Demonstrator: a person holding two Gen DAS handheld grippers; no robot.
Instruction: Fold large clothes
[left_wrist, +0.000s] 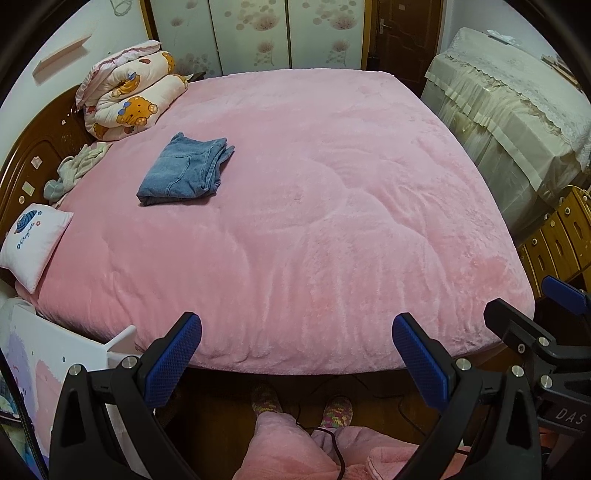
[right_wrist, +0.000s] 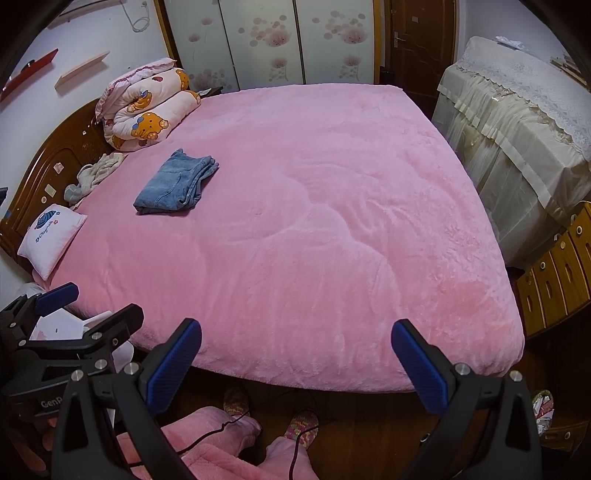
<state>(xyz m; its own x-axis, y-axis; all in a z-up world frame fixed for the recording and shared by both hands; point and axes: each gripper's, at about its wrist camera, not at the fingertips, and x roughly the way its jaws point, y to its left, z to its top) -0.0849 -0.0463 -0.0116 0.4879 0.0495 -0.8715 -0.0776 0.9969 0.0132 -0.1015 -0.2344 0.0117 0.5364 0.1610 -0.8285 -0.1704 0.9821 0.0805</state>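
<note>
Denim jeans lie folded on the bed; both my tools, left and right, gape empty, so I'd finish hands-off.

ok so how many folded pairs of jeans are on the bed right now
1. The folded jeans lie on the pink bed cover, toward the headboard side, near the rolled quilt. Crumpled clothes by the headboard could hide more.

Pink fleece bedspread over whole bed; rolled bear-print quilt at far left corner by wood headboard; small white cushion on left edge; floral wardrobe doors behind; lace-covered furniture on right w/ wood drawers nearer
</note>
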